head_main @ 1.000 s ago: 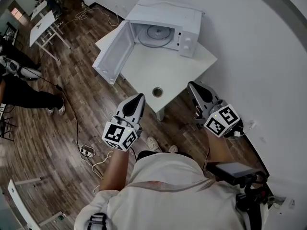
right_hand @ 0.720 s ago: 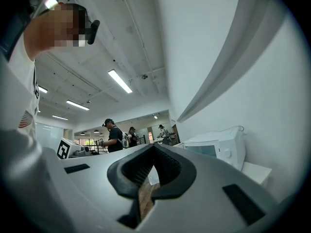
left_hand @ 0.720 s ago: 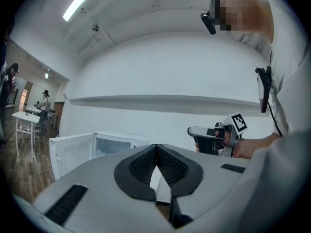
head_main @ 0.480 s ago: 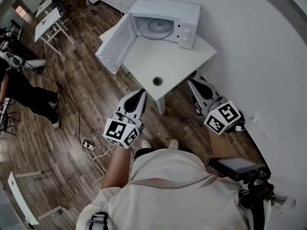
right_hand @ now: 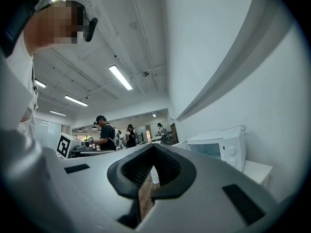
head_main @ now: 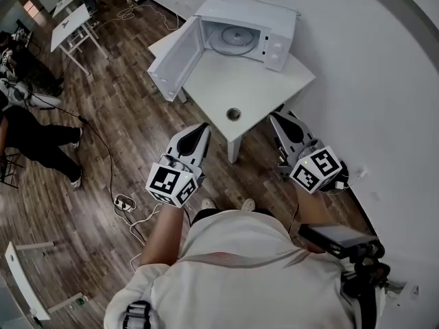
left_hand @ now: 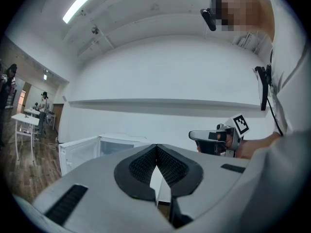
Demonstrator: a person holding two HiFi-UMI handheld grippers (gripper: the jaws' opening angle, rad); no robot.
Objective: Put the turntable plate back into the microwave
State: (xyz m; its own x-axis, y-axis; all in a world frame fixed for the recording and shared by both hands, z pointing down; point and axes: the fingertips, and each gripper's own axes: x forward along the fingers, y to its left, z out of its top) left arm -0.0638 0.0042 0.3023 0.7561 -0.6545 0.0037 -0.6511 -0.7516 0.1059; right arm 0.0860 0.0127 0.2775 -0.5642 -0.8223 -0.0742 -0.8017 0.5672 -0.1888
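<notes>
One white box-shaped microwave oven (head_main: 250, 9) is parked on the far corner of a white square table (head_main: 264, 88). Its door (head_main: 175, 59) is swung wide open, out past the table's left edge. One round clear glass turntable plate (head_main: 233, 38) can be seen lying flat inside the cavity, so yeah, it's in there already. One small round metal-rimmed hole (head_main: 234, 114) is set in the tabletop close to the near corner.

Two grey hand-held grippers are held level just short of that near corner, one on either side of it and well apart from the oven. Both the left gripper (head_main: 203, 126) and the right gripper (head_main: 276, 118) are clenched tip to tip, with nothing caught between the jaws. Only bare tabletop lies between them and the open cavity.

Off to the left on the wood-plank floor (head_main: 130, 129), one white power strip (head_main: 123, 201) with trailing cables, one second white table (head_main: 68, 27) and one person's dark-trousered legs (head_main: 34, 139) can be made out.
</notes>
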